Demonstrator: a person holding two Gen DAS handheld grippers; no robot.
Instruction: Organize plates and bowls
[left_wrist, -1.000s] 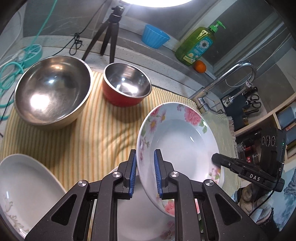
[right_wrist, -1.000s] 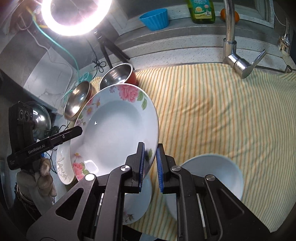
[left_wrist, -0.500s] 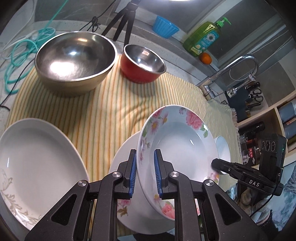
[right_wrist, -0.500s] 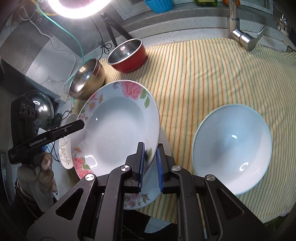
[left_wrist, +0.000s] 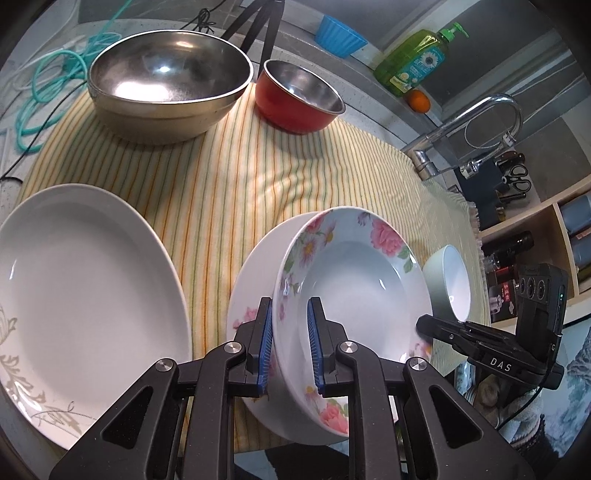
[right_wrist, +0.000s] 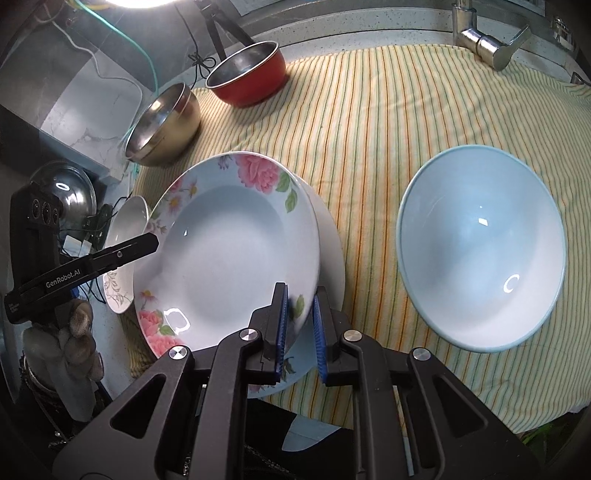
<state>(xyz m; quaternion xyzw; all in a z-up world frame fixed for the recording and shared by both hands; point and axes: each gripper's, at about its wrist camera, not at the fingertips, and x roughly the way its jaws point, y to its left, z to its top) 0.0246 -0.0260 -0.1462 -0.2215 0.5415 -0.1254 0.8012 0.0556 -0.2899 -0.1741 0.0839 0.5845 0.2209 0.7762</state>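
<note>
Both grippers hold one deep floral plate (left_wrist: 354, 291) (right_wrist: 229, 254) by opposite rims. My left gripper (left_wrist: 290, 343) is shut on its near rim in the left wrist view; my right gripper (right_wrist: 300, 328) is shut on the opposite rim. The plate hangs tilted just above a second floral plate (left_wrist: 251, 295) (right_wrist: 330, 258) lying on the striped cloth (left_wrist: 229, 177). A large white plate (left_wrist: 81, 295) lies to the left, a pale blue bowl (right_wrist: 480, 247) to the right. A big steel bowl (left_wrist: 170, 77) and a red bowl (left_wrist: 299, 99) stand at the back.
A faucet (left_wrist: 465, 129) rises at the cloth's far right edge. A blue cup (left_wrist: 341, 35), a green soap bottle (left_wrist: 417, 62) and an orange (left_wrist: 419, 100) sit on the ledge behind. A tripod (left_wrist: 258, 22) and teal cord (left_wrist: 48, 96) are at the back left.
Both grippers have come down and toward the near edge with the floral plate, which now hangs just over the lower floral plate. The large white plate and blue bowl have come fully into view.
</note>
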